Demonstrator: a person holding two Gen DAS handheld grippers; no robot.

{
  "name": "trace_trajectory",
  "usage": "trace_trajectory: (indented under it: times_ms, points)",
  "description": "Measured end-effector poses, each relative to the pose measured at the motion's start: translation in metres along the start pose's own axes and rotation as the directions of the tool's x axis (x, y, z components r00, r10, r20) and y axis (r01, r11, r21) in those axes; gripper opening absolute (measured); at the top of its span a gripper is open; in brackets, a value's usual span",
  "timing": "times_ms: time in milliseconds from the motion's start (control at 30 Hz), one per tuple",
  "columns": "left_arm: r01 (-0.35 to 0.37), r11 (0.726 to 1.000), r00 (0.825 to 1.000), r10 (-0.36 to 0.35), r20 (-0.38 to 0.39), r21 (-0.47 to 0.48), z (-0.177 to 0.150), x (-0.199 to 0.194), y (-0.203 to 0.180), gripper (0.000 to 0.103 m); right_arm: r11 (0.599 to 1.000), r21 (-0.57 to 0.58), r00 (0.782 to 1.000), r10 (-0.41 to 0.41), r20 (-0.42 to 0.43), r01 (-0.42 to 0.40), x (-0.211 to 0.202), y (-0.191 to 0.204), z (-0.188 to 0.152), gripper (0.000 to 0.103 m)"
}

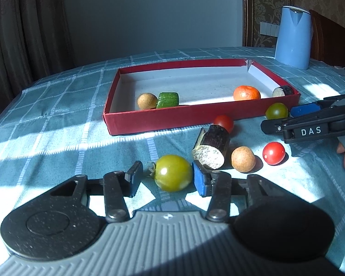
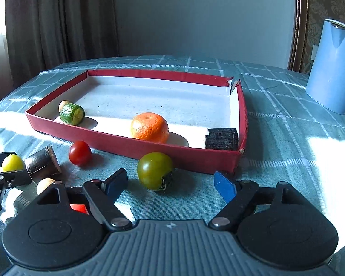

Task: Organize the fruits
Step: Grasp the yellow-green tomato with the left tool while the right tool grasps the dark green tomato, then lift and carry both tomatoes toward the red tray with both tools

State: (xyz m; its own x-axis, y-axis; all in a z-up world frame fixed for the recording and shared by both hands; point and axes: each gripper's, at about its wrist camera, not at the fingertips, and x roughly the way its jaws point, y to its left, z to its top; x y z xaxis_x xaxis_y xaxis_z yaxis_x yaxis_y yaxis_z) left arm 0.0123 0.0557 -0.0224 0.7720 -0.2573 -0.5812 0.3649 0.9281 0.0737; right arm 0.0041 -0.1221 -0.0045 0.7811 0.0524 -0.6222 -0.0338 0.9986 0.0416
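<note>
Left gripper (image 1: 164,179) sits around a green tomato (image 1: 173,173) on the table (image 1: 57,115), right pad touching, left pad a sliver off. An eggplant chunk (image 1: 212,148) crowds just behind. Right gripper (image 2: 170,185) is wide open, another green tomato (image 2: 154,170) loose between its fingers. The red box (image 2: 135,148) holds an orange (image 2: 149,127), a cucumber piece (image 2: 72,114), and a dark chunk (image 2: 222,138).

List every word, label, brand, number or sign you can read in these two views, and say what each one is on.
"DAS": white capitals on the black body of the right gripper, seen in the left wrist view.

A small white diamond-shaped mark, no letters, sits on the ribbed grey housing behind each gripper's jaws in both views.

Nothing readable shows on the blue kettle, the red tray or the checked tablecloth.
</note>
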Motion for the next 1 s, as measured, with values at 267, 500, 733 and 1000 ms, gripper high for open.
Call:
trace_trajectory:
  times_ms: [267,500,733,1000]
  points:
    - [-0.006,1.000,1.000,0.006,0.006,0.007,0.000,-0.001,-0.001,0.045,0.999,-0.015,0.999,0.033,0.024,-0.033,-0.007,0.001,-0.002,0.040]
    - [-0.002,1.000,1.000,0.002,0.021,0.029,-0.001,-0.004,-0.004,0.036,0.997,0.011,0.996,0.078,0.038,-0.079,-0.014,-0.005,-0.005,0.032]
    - [-0.032,0.999,0.999,0.032,0.039,0.000,-0.001,-0.007,0.001,0.036,0.995,0.023,0.993,0.096,0.063,-0.097,-0.021,-0.007,-0.007,0.032]
    - [-0.076,0.996,0.995,0.079,0.066,-0.037,0.001,-0.011,0.006,0.036,0.998,-0.004,0.990,0.070,0.125,-0.070,-0.032,-0.003,-0.008,0.032]
